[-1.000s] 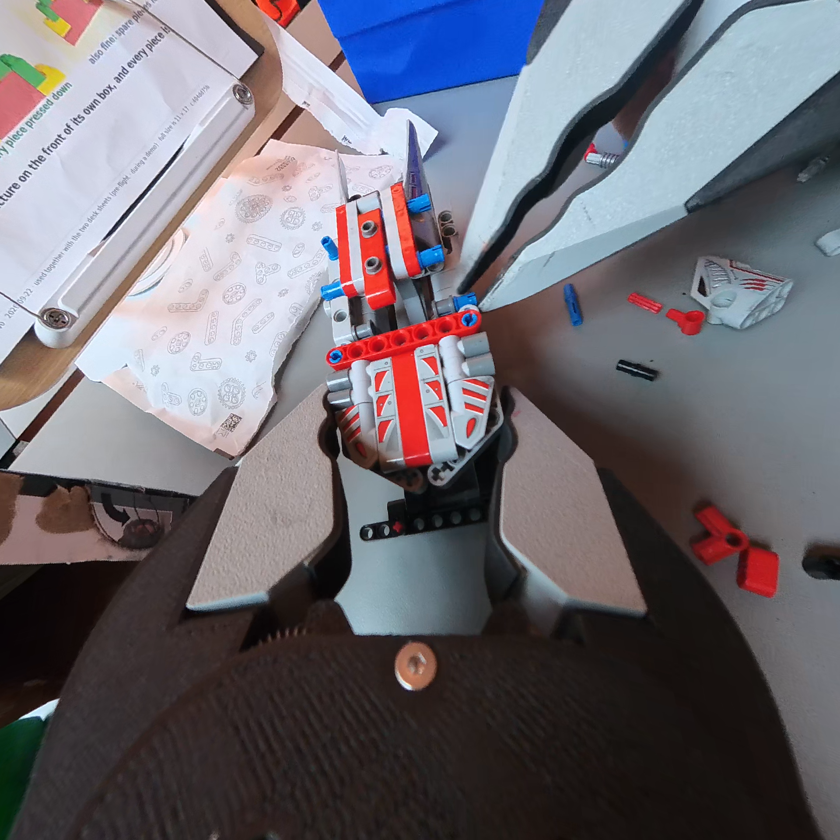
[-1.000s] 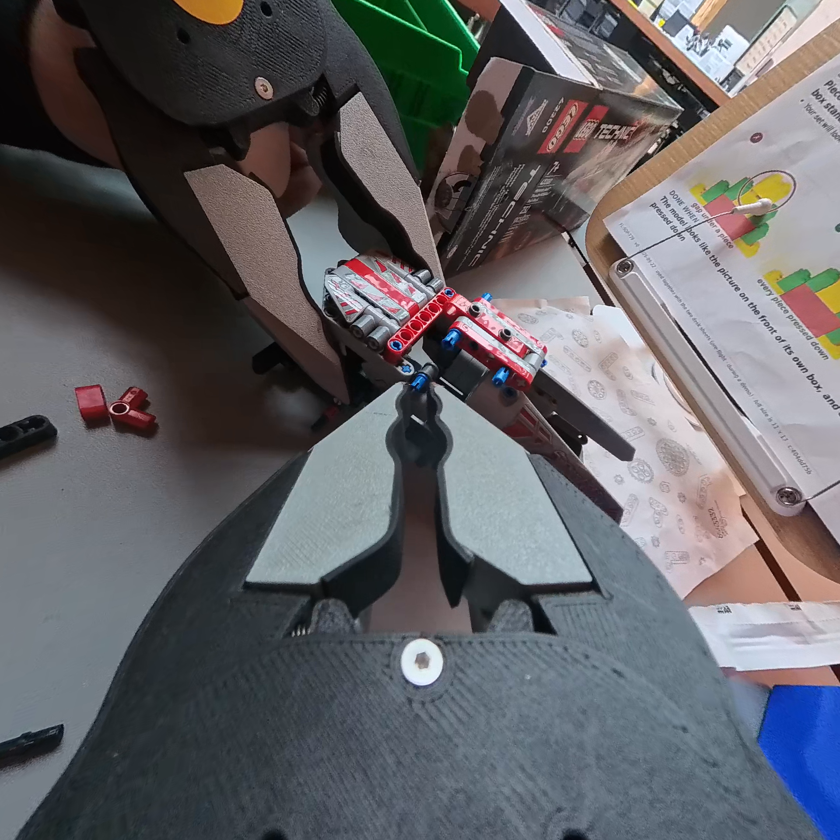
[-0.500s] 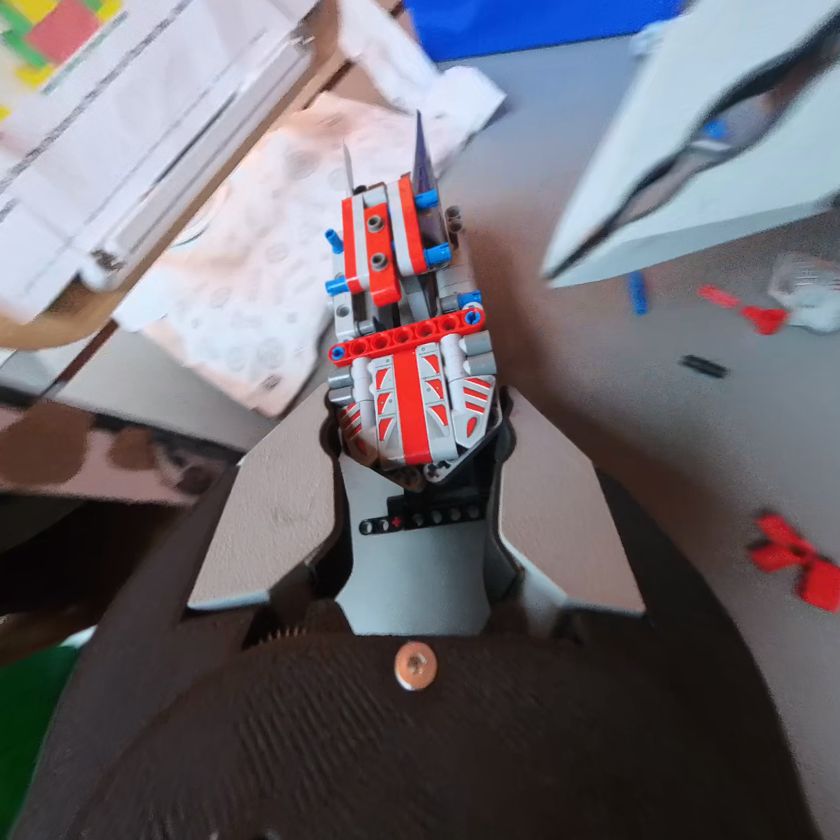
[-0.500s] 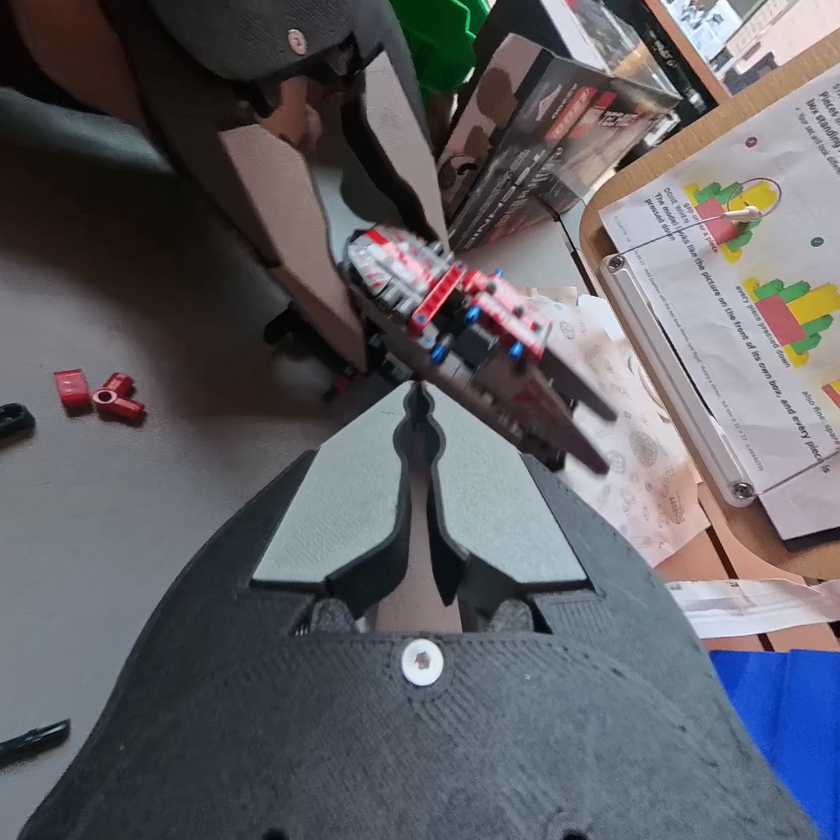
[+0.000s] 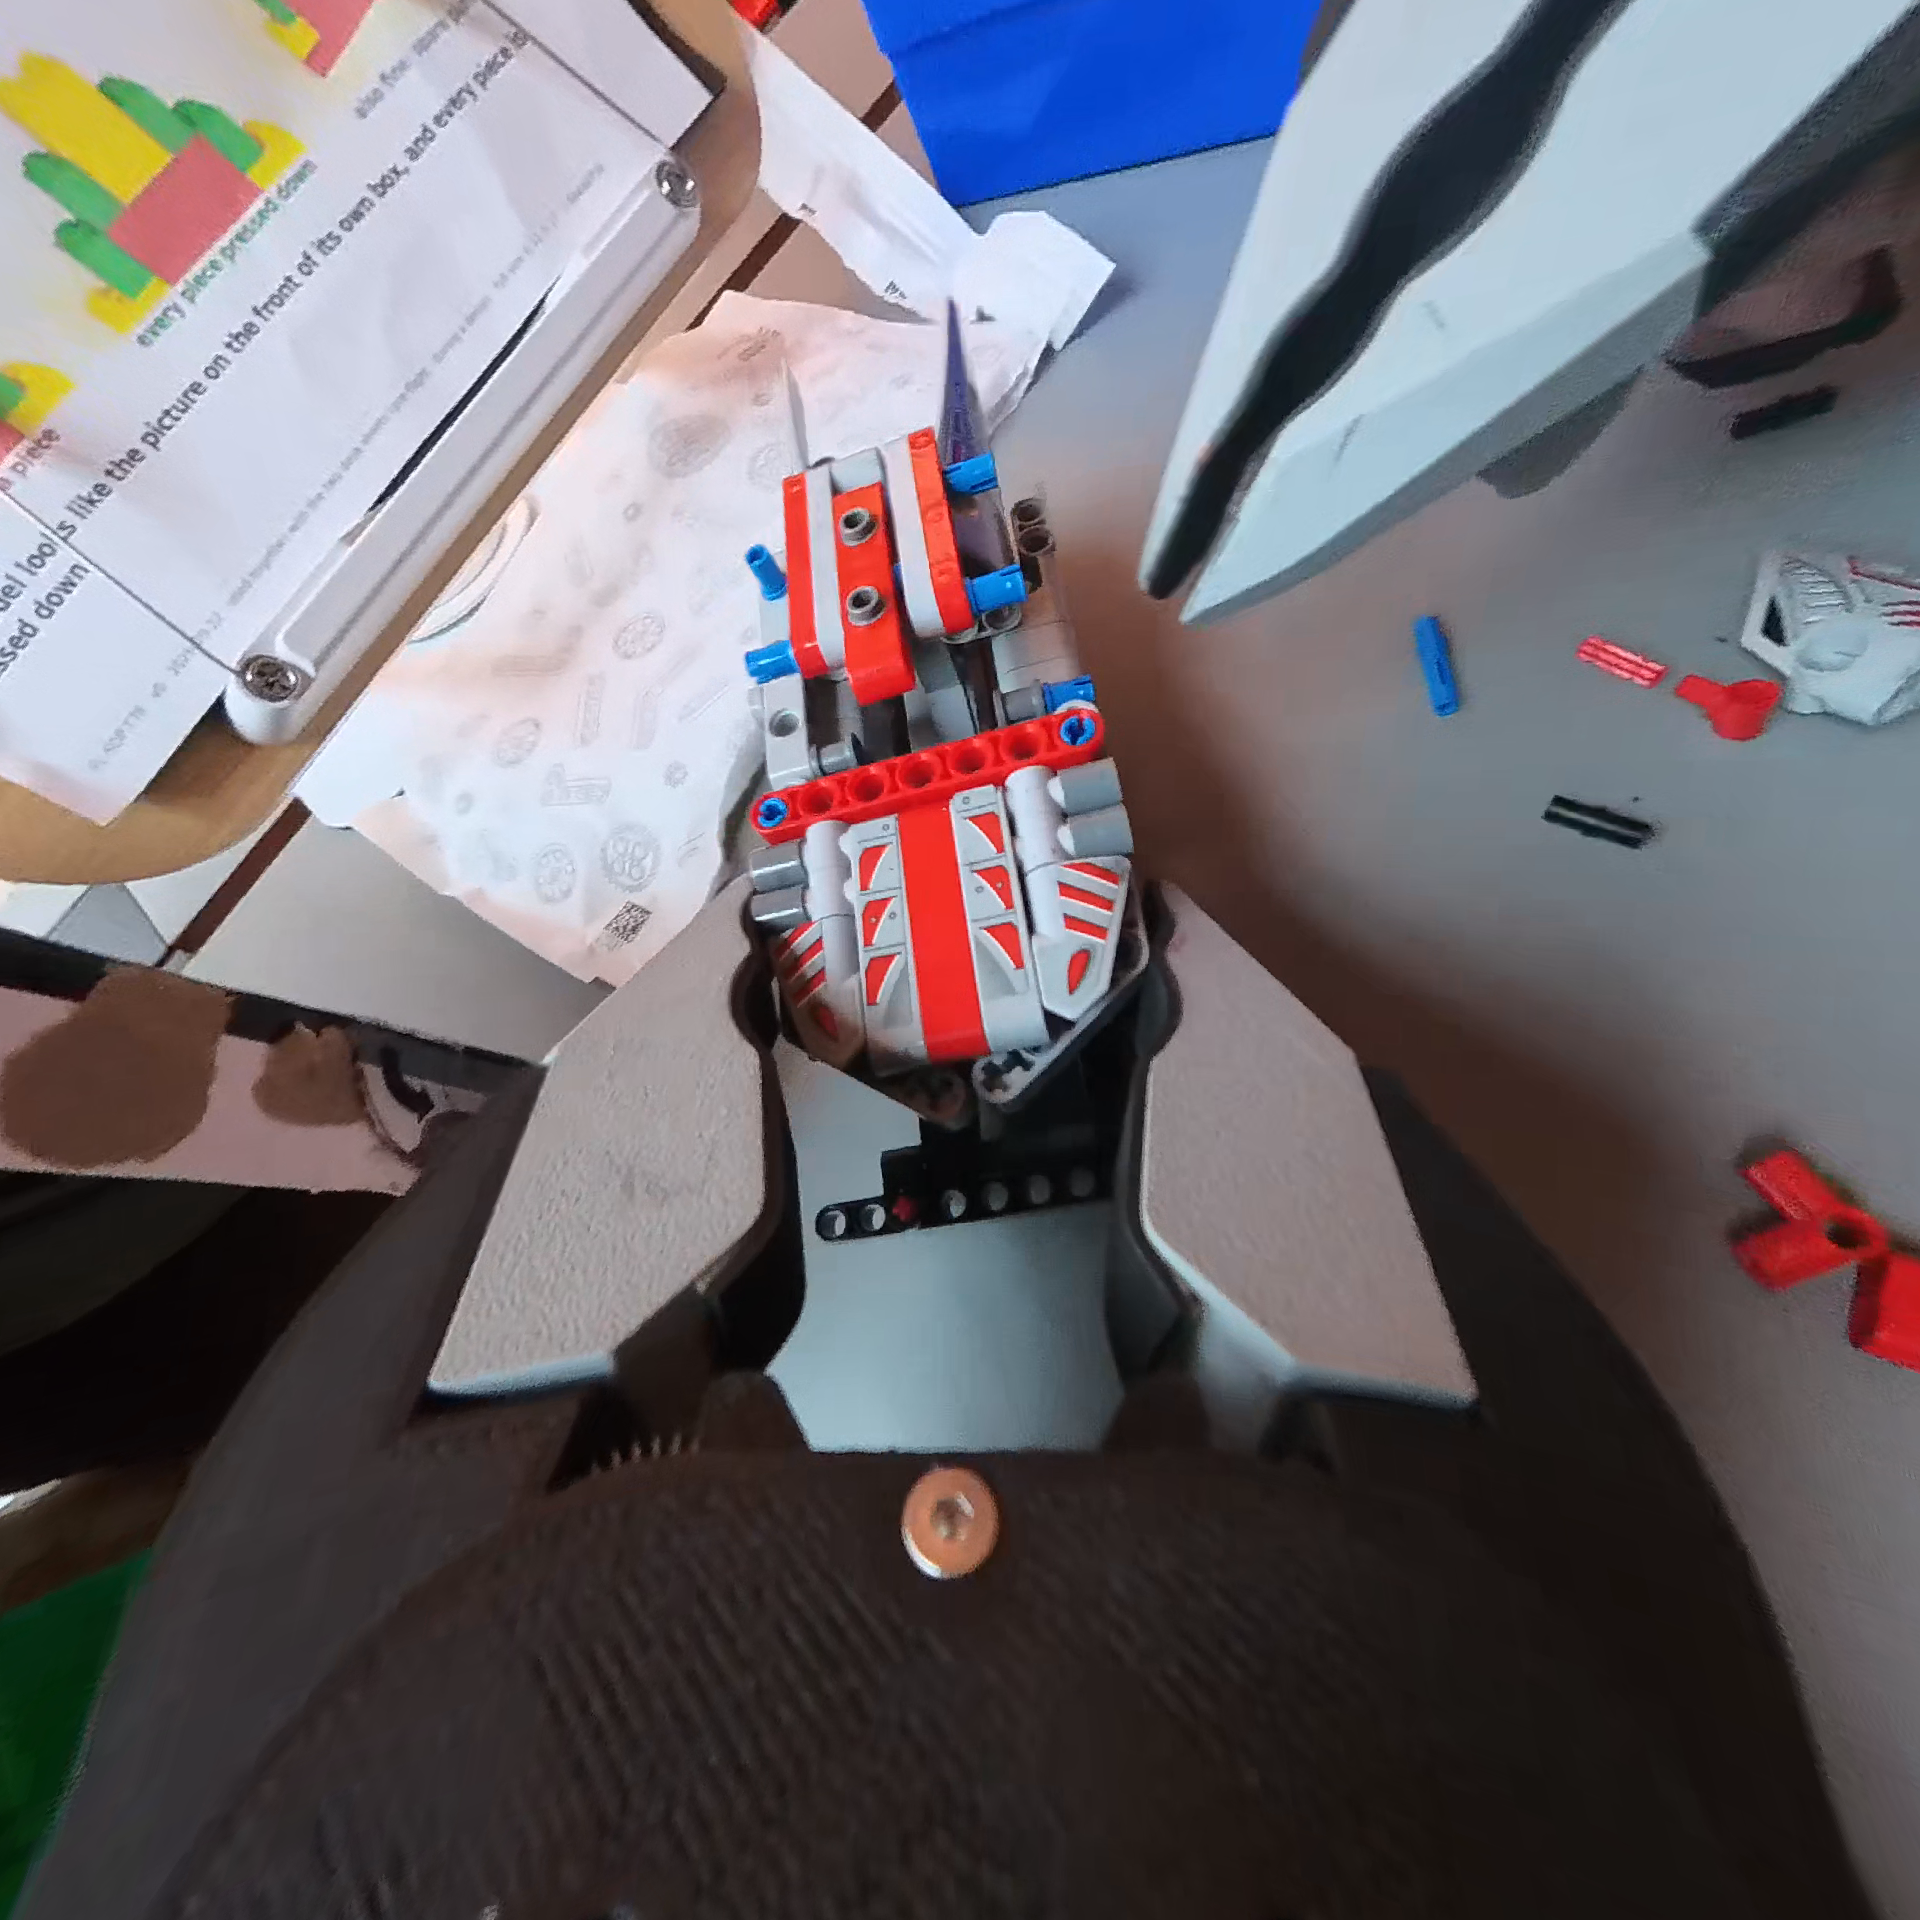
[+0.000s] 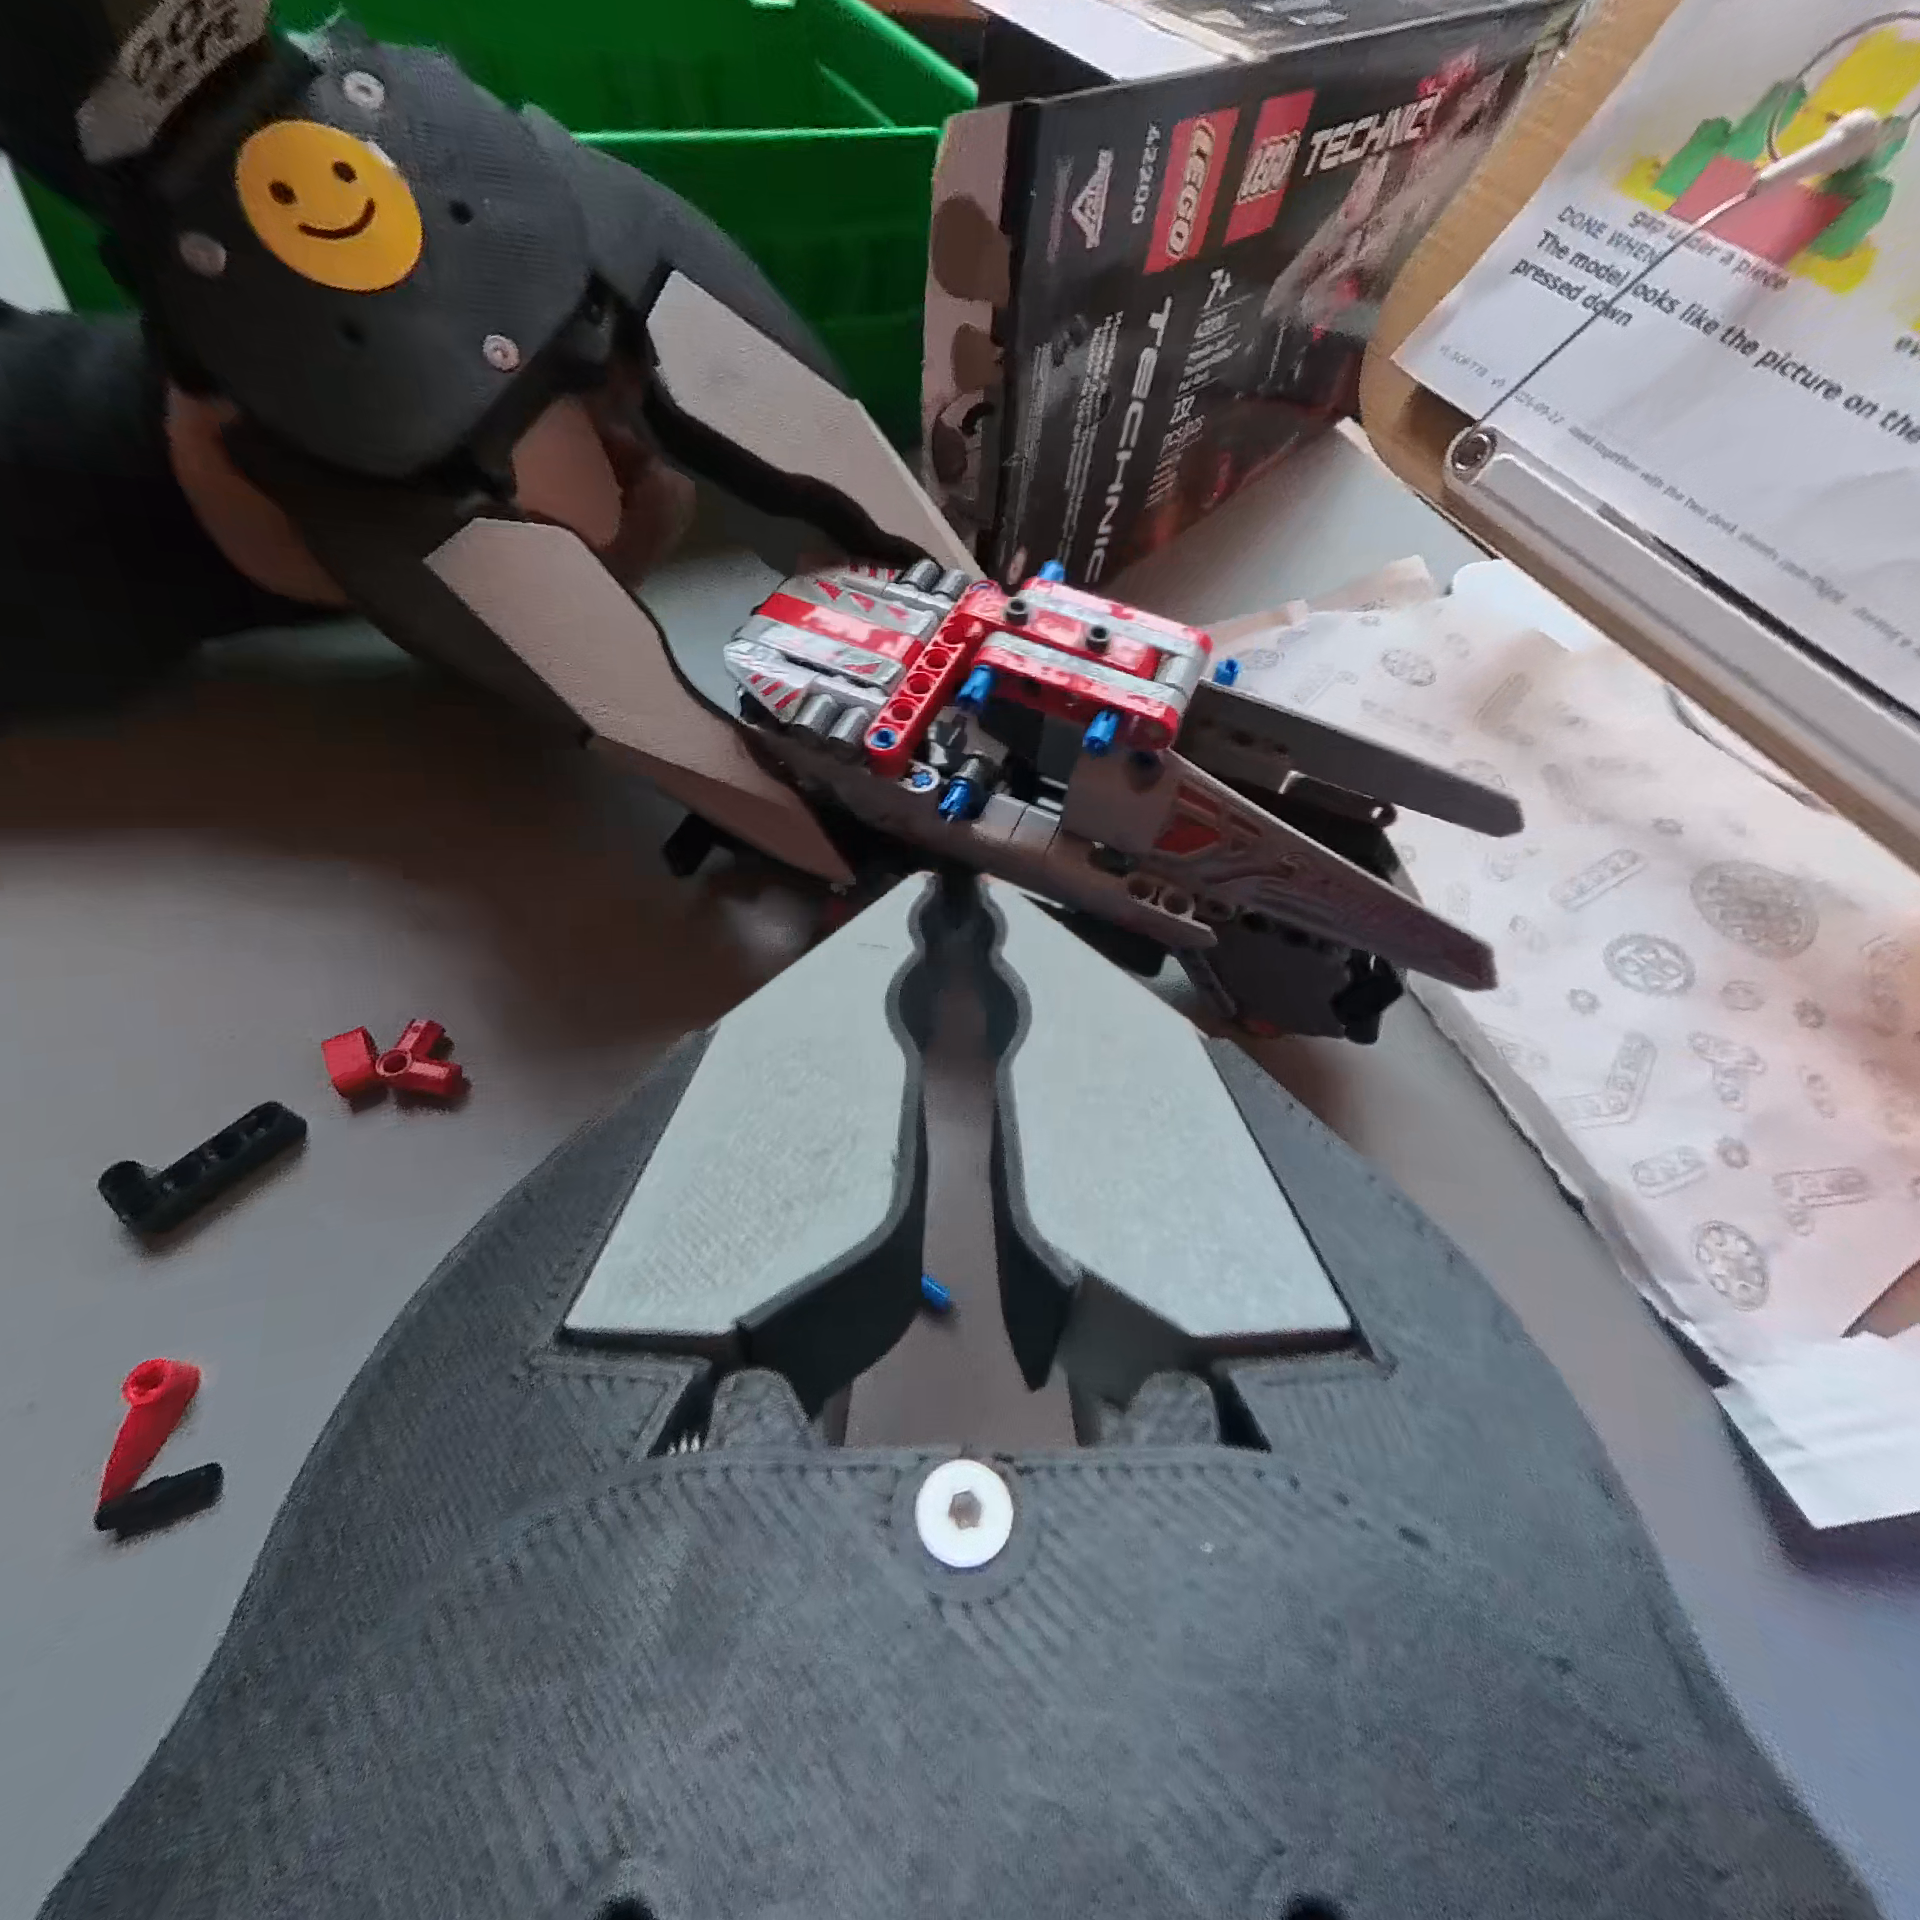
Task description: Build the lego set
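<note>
While I watch both wrist feeds, this is what I can make out:

Left gripper: clamped on the rear of the red-and-grey model, centre of the left wrist view; my fingers hide the model's back end.
Right gripper: fingers together, tips just short of the model's side at mid-frame; I cannot tell whether anything sits between them.
Model's underside: hidden in both views.
Box: upper middle of the right wrist view, printed, top cut off.
Instruction sheet: upper left, printed, cropped.
Loose red piece: right edge, partly cut off.
Table: grey.
</note>
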Tool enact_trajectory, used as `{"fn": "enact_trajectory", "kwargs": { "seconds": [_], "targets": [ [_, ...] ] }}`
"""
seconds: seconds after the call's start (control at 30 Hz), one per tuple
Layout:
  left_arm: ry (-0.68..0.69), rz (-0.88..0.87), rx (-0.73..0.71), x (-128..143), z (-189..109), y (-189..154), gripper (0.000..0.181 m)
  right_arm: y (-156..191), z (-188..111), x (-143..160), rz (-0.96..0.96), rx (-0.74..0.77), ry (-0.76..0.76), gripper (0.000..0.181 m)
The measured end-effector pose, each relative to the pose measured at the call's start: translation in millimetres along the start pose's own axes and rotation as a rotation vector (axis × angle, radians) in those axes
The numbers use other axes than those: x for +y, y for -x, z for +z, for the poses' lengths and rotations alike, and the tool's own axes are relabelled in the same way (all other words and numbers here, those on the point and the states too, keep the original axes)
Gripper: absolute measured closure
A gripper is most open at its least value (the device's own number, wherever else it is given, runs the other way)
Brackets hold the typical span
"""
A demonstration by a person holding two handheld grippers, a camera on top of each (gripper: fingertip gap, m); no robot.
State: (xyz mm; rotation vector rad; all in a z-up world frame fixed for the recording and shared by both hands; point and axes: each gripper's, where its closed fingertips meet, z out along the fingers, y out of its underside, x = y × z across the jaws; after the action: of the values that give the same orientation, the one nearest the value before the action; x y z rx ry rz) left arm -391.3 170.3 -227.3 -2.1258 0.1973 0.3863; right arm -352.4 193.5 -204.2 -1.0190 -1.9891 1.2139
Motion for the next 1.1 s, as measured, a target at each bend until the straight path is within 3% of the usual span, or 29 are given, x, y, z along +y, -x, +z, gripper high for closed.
{"fn": "enact_trajectory", "kwargs": {
  "seconds": [0.73, 1.1],
  "targets": [
    [-0.041, 0.031, 0.085, -5.4, -0.3, -15.7, 0.113, -14.7, -12.3, -17.1, -0.102, 0.136, -0.096, 0.171],
    [-0.037, 0.032, 0.102, -6.4, 0.7, -20.8, 0.113, -13.3, -10.9, -16.7, -0.235, 0.215, -0.061, 0.172]
  ]
}}
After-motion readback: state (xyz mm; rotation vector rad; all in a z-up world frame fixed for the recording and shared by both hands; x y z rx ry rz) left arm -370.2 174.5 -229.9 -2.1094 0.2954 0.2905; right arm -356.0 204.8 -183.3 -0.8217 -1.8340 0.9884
